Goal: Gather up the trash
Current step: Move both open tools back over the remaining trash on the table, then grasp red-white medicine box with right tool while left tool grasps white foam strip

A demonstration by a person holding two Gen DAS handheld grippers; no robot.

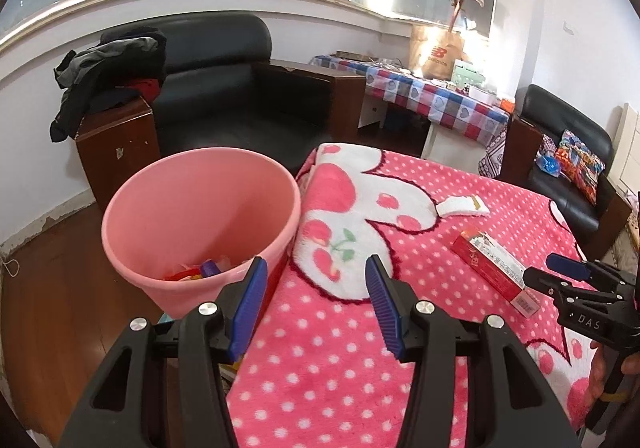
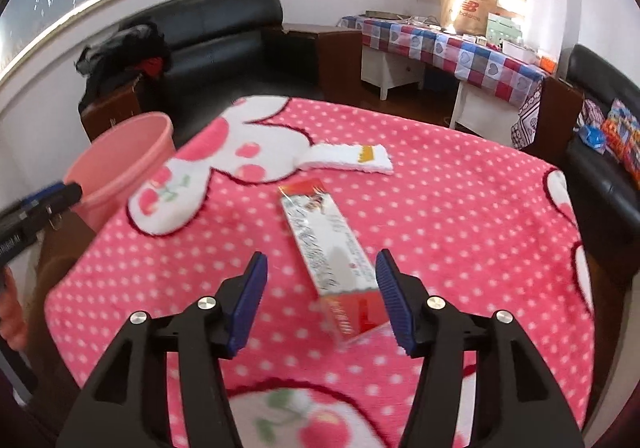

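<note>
Box (image 2: 330,244): lying flat on blanket (image 2: 460,208), frame centre, near end sitting between wide jaws of right gripper (image 2: 322,280). Likely light, stiff, glossy; gripping across narrow sides. Left gripper (image 1: 316,288): gaping, empty, beside bin (image 1: 200,216).

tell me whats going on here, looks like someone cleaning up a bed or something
A person is clearing trash off a pink polka-dot blanket with two handheld grippers. The right gripper is open and closing in on the near end of a long red and white box, not yet gripping it. The left gripper is open and empty beside the pink bin, which already holds some scraps. A white cloth lies further back on the blanket.
</note>
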